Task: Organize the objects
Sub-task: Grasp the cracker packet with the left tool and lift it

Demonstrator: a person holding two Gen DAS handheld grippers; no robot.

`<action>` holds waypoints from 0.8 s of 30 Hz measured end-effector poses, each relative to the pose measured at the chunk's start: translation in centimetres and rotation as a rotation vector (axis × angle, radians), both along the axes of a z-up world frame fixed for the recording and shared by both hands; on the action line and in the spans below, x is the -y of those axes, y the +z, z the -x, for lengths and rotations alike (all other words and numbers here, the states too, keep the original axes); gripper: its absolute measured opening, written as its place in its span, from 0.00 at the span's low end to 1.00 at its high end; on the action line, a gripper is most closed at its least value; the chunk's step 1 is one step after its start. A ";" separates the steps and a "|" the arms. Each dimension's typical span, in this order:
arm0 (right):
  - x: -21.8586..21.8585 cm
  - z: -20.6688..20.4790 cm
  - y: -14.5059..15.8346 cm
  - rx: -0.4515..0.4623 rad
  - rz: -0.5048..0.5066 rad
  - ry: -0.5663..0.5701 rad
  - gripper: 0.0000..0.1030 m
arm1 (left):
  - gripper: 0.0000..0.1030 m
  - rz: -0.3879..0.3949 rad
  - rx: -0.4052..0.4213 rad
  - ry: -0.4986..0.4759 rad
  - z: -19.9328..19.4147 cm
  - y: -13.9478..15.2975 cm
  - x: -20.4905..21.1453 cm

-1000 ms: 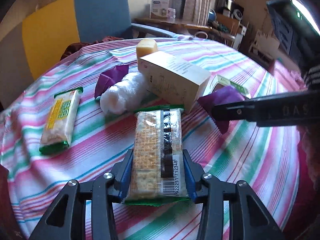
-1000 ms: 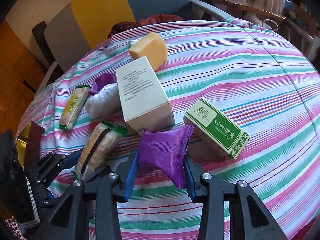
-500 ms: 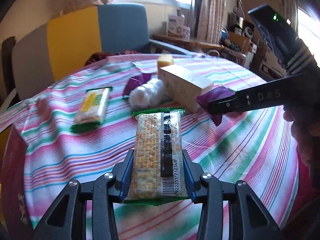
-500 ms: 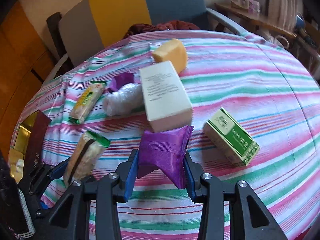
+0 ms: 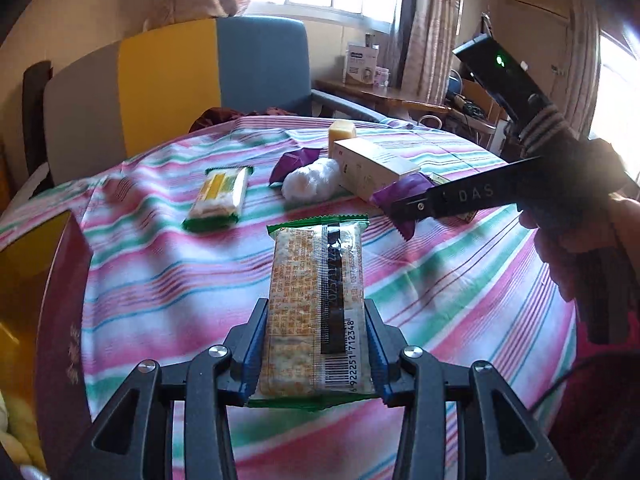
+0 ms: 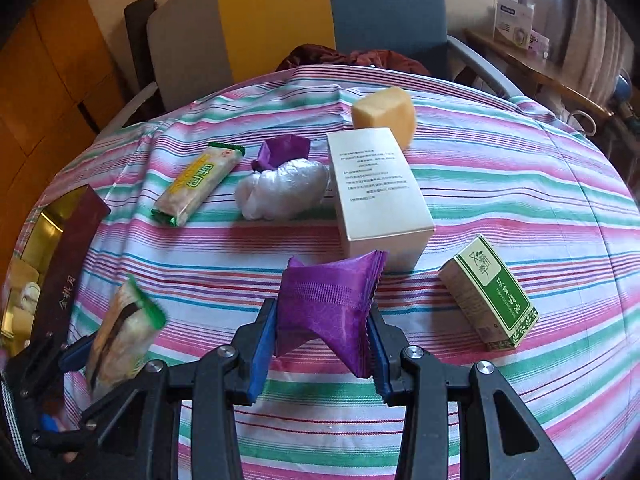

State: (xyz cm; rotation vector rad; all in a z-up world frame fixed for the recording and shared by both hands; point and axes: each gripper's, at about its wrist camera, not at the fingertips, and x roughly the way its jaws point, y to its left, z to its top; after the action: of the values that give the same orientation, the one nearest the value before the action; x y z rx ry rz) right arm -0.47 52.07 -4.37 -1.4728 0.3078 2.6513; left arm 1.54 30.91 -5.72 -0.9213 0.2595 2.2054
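Observation:
My left gripper (image 5: 316,344) is shut on a green-edged cracker packet (image 5: 316,304), held lengthwise above the striped tablecloth (image 5: 160,272); the same cracker packet (image 6: 120,332) shows at the lower left of the right wrist view. My right gripper (image 6: 322,340) is shut on a purple sachet (image 6: 328,304), lifted over the cloth in front of the cream box (image 6: 376,188). In the left wrist view the right gripper (image 5: 404,212) comes in from the right with the purple sachet (image 5: 400,192). A dark red box with a gold lining (image 6: 68,248) sits open at the table's left edge.
On the cloth lie a second cracker packet (image 6: 196,180), a white plastic-wrapped bundle (image 6: 280,192), another purple sachet (image 6: 284,148), a yellow block (image 6: 384,112) and a green-and-cream box (image 6: 492,296). A blue-and-yellow chair (image 6: 320,12) stands behind the table. A person's hand (image 5: 576,252) holds the right gripper.
My left gripper has drawn back and leftwards with the cracker packet, bringing the dark red box into its view. The right gripper has shifted slightly with the sachet and rolled.

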 end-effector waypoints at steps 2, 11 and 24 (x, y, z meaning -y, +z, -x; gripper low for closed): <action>-0.2 0.0 -0.1 0.005 0.010 -0.007 0.41 | 0.43 -0.018 0.012 0.019 0.1 0.4 1.0; 0.2 -0.1 0.1 -0.008 0.012 0.002 0.41 | 0.43 -0.112 0.007 0.127 0.6 4.1 6.5; 1.2 0.2 -0.3 -0.015 0.078 0.048 0.41 | 0.43 -0.084 0.129 0.412 7.1 4.7 17.0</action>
State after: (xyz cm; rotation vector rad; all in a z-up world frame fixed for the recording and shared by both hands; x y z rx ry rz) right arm -0.64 50.84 -4.64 -1.5019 0.3854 2.7183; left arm -5.56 13.95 -1.05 -1.1448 -0.0938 2.4906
